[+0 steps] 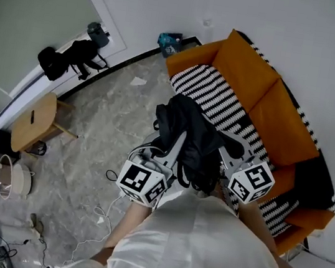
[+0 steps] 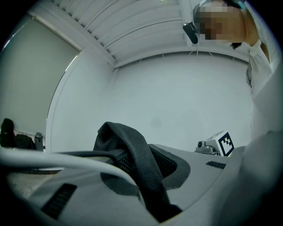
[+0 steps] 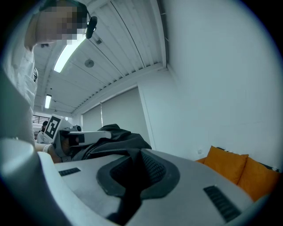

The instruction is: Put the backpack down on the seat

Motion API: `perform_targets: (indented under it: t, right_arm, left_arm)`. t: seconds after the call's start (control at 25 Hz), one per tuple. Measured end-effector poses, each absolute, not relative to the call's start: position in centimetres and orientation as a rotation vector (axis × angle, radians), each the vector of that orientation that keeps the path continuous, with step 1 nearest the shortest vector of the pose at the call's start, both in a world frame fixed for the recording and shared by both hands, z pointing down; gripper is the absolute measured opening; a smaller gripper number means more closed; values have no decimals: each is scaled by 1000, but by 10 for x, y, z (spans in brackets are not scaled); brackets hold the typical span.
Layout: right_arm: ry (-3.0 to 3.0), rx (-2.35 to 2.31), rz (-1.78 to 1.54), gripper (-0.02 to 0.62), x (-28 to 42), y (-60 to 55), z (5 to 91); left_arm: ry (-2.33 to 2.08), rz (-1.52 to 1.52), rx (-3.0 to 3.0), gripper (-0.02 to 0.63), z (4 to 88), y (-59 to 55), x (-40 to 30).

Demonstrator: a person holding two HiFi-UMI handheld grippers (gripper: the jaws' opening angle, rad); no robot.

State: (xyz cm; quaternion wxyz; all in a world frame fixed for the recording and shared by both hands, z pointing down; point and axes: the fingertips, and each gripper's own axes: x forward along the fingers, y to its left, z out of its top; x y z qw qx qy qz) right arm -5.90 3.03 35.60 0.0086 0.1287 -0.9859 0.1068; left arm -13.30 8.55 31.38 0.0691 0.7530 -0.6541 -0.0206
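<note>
A black backpack (image 1: pixel 193 135) hangs in the air in front of the person, just off the near edge of the sofa's black-and-white striped seat (image 1: pixel 214 100). My left gripper (image 1: pixel 176 149) is shut on one of its mesh straps (image 2: pixel 132 154), which loops up out of the closed jaws. My right gripper (image 1: pixel 226 153) is shut on dark backpack fabric (image 3: pixel 132 176) pinched between its jaws. In the right gripper view the bulk of the backpack (image 3: pixel 112 137) lies just past the jaws, with the left gripper (image 3: pixel 66 134) beyond it. The right gripper's marker cube (image 2: pixel 220 145) shows in the left gripper view.
The orange sofa's back cushions (image 1: pixel 252 74) stand against the white wall. A round wooden stool (image 1: pixel 34 120) and a white bucket (image 1: pixel 15 179) are to the left on the marble floor. White cables (image 1: pixel 101 214) trail near the person's feet. A black bag (image 1: pixel 66 57) lies by the far wall.
</note>
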Motion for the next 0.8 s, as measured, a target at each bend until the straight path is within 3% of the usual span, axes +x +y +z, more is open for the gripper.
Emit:
perform_targets:
  t: [0.8]
  right_arm:
    - [-3001, 602, 370, 26, -44, -57, 373]
  left_arm:
    - [-1783, -31, 2368, 84, 330, -16, -125]
